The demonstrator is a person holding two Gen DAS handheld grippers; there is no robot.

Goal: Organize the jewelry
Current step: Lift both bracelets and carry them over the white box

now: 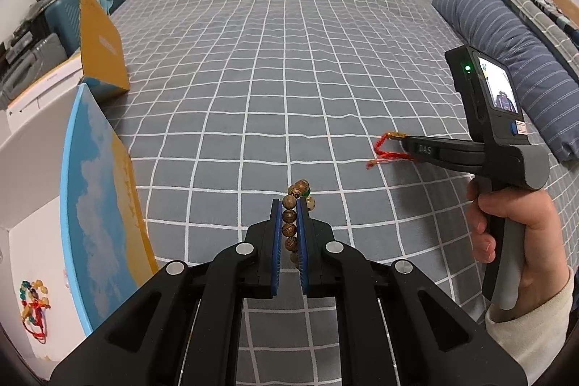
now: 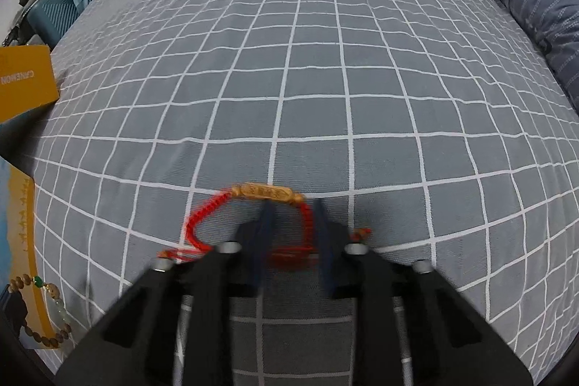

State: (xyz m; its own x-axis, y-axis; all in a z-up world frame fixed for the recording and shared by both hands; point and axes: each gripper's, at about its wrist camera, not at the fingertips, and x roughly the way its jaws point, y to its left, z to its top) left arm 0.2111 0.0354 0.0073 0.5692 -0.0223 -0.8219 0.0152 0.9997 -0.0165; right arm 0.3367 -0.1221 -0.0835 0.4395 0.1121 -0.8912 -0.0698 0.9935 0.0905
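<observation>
Blurred red bracelet [image 2: 253, 219] (clasp hidden)

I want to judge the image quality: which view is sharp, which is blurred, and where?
Left wrist view: sharp; wooden bead bracelet between the left gripper pads is crisp. Right wrist view: motion-blurred at the right gripper and red cord bracelet. Both bend the bedsheet grid.

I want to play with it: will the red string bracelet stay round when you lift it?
Probably not. The red string bracelet looks like thin cord, already sagging into a bent loop by the right hand-held gripper, so it is likely floppy. Its carved bead seems the heaviest part and may swing.
</observation>
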